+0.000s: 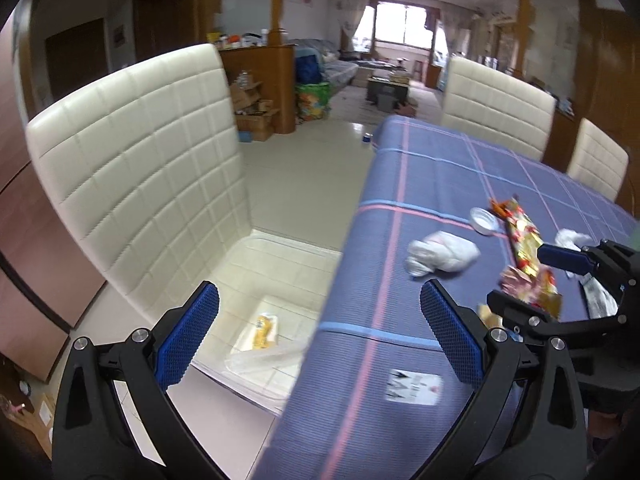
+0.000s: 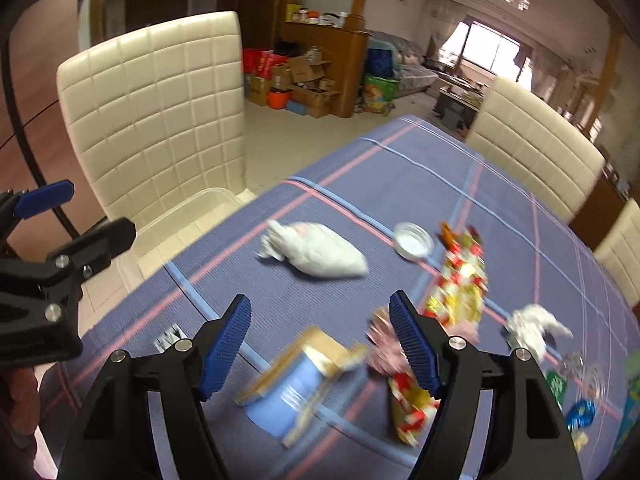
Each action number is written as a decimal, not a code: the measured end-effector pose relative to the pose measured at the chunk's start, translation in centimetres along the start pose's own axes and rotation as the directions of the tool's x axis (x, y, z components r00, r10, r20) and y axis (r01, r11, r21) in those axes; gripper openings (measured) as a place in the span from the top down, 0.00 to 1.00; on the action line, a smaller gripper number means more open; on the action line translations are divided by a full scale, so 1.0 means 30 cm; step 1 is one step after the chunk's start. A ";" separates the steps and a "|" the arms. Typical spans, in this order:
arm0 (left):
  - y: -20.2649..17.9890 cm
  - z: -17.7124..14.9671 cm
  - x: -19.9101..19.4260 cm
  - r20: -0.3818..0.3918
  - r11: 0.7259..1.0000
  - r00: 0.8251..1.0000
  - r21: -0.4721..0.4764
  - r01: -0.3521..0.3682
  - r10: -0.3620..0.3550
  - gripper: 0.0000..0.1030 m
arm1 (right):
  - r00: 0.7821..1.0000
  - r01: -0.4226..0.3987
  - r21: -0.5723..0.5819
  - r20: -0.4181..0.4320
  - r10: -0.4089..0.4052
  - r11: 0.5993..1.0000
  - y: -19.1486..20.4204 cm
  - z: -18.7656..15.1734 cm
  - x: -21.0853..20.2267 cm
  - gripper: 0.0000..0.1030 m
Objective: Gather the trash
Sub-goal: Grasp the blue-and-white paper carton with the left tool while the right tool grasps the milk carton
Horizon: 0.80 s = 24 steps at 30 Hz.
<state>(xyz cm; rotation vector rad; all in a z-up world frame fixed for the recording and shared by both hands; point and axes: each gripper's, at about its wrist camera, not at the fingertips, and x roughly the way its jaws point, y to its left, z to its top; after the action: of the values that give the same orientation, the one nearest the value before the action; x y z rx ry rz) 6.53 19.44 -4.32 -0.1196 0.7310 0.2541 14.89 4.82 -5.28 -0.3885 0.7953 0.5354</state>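
Observation:
Trash lies scattered on the blue plaid tablecloth (image 2: 400, 168): a knotted white bag (image 2: 320, 256), a round white lid (image 2: 412, 240), a long red-yellow snack wrapper (image 2: 460, 280), a crumpled white tissue (image 2: 532, 328) and a blurred blue-and-gold packet (image 2: 296, 384). My right gripper (image 2: 319, 304) hovers open over that packet, its pads touching nothing. A pink-red wrapper (image 2: 384, 348) lies by its right finger. My left gripper (image 1: 318, 300) is open and empty above the table's left edge. Below it a clear plastic bin (image 1: 296, 242) sits on a chair seat and holds a yellow wrapper (image 1: 264, 330).
A cream quilted chair (image 1: 140, 168) stands left of the table, and two more (image 1: 496, 108) stand on the far side. A small printed label (image 1: 414, 388) lies near the table's front. Blue and green foil scraps (image 2: 580, 416) sit at the right. Cardboard boxes (image 2: 304, 80) clutter the floor beyond.

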 end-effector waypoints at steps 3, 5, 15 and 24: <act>-0.083 -0.004 -0.005 -0.014 0.999 0.999 0.028 0.041 -0.041 0.04 | 1.000 0.025 0.054 -0.002 -0.025 0.998 -0.077 -0.052 -0.039 0.32; -0.135 -0.005 -0.009 -0.022 0.997 0.998 0.047 0.064 -0.063 0.04 | 0.999 0.048 0.095 -0.008 -0.048 0.994 -0.133 -0.089 -0.062 0.32; -0.374 -0.035 0.011 -0.091 0.983 0.985 0.096 0.156 -0.148 0.04 | 0.993 0.121 0.239 -0.031 -0.117 0.963 -0.335 -0.237 -0.125 0.32; -0.537 -0.055 0.045 -0.127 0.970 0.976 0.146 0.196 -0.178 0.04 | 0.992 0.126 0.312 -0.040 -0.119 0.942 -0.456 -0.323 -0.143 0.32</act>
<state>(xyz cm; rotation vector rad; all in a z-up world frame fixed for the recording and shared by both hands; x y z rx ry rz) 10.80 3.86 -6.14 -0.0517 0.8442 0.0082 14.95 -12.44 -6.50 -0.1471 0.8547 0.2808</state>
